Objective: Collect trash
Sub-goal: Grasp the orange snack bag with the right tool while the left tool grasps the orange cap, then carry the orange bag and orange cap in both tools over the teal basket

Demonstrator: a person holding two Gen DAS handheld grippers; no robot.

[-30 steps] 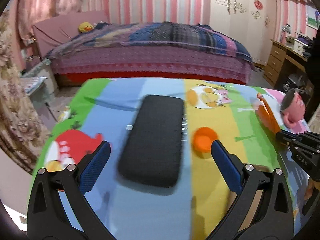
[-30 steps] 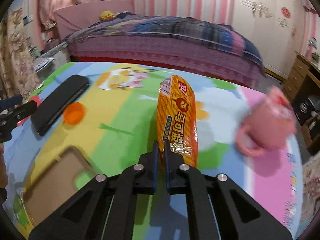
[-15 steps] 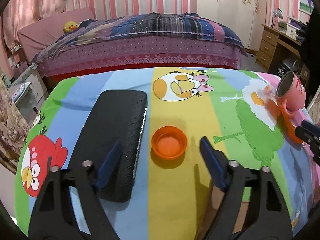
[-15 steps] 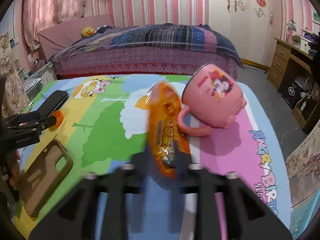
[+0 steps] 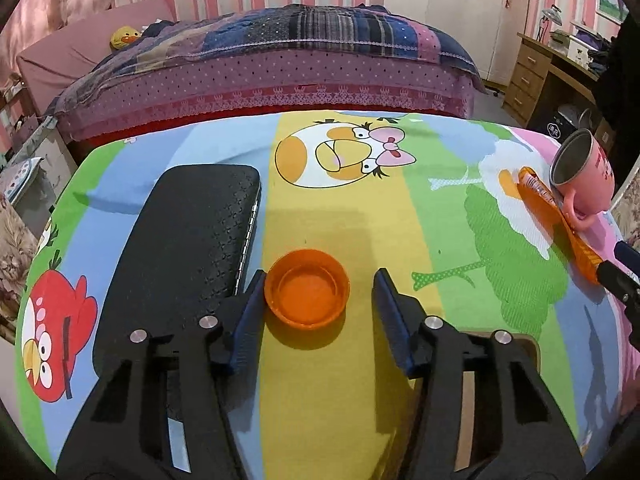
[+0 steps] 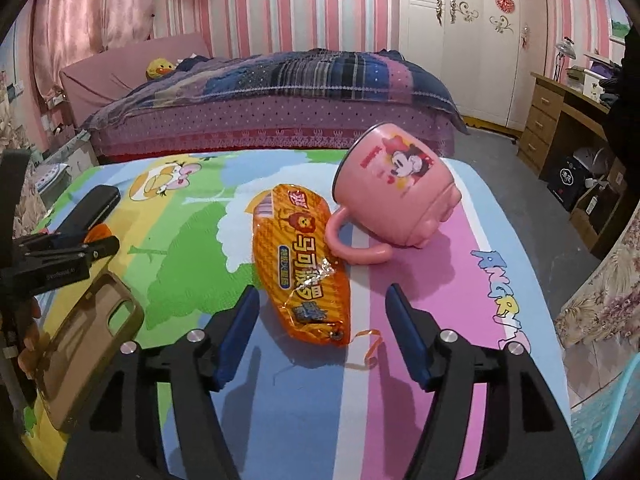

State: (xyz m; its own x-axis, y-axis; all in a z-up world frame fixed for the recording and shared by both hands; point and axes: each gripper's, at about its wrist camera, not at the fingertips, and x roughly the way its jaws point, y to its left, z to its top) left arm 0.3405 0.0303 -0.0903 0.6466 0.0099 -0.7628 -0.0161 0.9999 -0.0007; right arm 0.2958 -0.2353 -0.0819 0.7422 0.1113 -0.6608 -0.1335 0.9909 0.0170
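Observation:
An orange bottle cap (image 5: 306, 288) lies open side up on the cartoon tablecloth (image 5: 352, 208). My left gripper (image 5: 316, 312) is open with the cap between its blue pads; the left pad touches the cap's rim. An orange snack wrapper (image 6: 304, 264) lies flat on the cloth in the right wrist view, its near end between the fingers of my open right gripper (image 6: 322, 332). The wrapper also shows at the far right in the left wrist view (image 5: 560, 220).
A black case (image 5: 188, 248) lies left of the cap. A pink Minnie mug (image 6: 396, 196) lies tipped beside the wrapper, its handle touching it. A brown phone case (image 6: 84, 340) lies near the front edge. A bed (image 5: 260, 60) and a wooden desk (image 6: 560, 120) stand beyond.
My left gripper swung right from the black case and narrowed around the orange cap. My right gripper let go of the wrapper beside the pink mug, opened and drew back.

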